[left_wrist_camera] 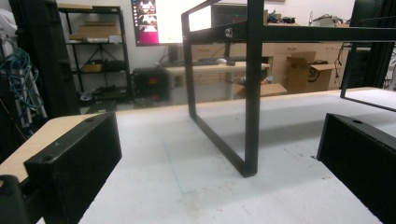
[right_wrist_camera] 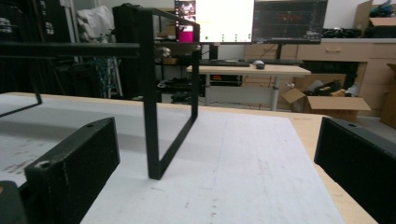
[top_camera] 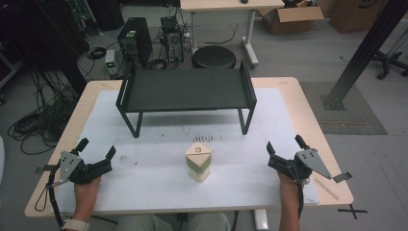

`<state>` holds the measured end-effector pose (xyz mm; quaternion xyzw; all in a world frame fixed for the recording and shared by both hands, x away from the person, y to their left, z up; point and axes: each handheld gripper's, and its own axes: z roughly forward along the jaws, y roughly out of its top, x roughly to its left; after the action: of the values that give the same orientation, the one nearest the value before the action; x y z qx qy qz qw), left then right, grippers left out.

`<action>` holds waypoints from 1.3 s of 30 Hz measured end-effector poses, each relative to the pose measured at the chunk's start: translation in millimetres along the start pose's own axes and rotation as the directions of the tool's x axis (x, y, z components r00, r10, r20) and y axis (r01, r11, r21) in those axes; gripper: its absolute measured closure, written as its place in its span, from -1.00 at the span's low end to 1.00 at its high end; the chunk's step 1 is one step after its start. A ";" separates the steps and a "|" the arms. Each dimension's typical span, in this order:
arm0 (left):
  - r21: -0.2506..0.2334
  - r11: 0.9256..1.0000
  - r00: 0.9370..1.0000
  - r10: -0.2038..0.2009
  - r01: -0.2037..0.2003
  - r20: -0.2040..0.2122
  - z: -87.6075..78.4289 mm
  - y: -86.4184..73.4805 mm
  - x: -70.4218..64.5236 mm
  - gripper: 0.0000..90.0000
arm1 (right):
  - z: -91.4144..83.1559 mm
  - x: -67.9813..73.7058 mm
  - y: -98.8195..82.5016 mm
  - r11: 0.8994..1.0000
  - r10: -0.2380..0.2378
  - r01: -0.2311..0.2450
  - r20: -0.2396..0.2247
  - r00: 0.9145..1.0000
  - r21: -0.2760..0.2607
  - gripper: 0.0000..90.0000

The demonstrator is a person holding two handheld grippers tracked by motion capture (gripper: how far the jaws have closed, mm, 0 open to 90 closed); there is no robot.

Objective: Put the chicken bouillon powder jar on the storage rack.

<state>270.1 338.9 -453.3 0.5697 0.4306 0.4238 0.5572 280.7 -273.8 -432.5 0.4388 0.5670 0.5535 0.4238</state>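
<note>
While both rest low on the table:
Left gripper (top_camera: 98, 151): jaws spread, empty.
Right gripper (top_camera: 285, 147): jaws spread, empty.
Carton (top_camera: 198, 161): upright between them, untouched.
Rack (top_camera: 185, 89): behind the carton.

Soft, even light falls from above. The rack (top_camera: 185, 90) drops a faint shadow on the white counter (top_camera: 144, 168). Both gripper views look a bit blurry, and the bright screen (right_wrist_camera: 223, 21) glares.
</note>
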 end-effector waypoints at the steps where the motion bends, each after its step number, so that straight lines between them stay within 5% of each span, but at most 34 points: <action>1: 0.001 1.000 1.000 0.002 -0.002 0.000 0.0 0.0 -0.1 -0.99 | -1.3 1.2 2.1 1.000 0.001 -0.001 -0.009 1.000 -0.001 -1.00; 9: -0.002 1.000 1.000 0.001 -0.001 0.000 -0.2 -0.1 -0.2 -0.99 | -10.1 12.8 18.6 1.000 0.002 -0.002 -0.097 0.995 -0.004 -1.00; 24: -0.002 1.000 1.000 0.000 0.000 -0.001 -0.1 -0.1 -0.2 -0.99 | -22.4 40.3 38.2 1.000 0.003 -0.003 -0.232 0.973 0.001 -1.00; 33: -0.001 1.000 1.000 0.002 -0.002 -0.001 -0.1 0.0 -0.2 -0.99 | -24.6 65.5 50.4 1.000 -0.008 0.010 -0.313 0.950 0.006 -1.00; 39: -0.002 1.000 1.000 0.001 -0.001 -0.001 -0.2 -0.1 -0.2 -0.99 | -22.3 89.8 53.3 0.999 -0.015 0.026 -0.384 0.923 0.023 -1.00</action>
<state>269.9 338.8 -453.4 0.5692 0.4303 0.4247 0.5572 237.6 -192.5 -378.1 0.3216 0.6512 0.6163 0.3043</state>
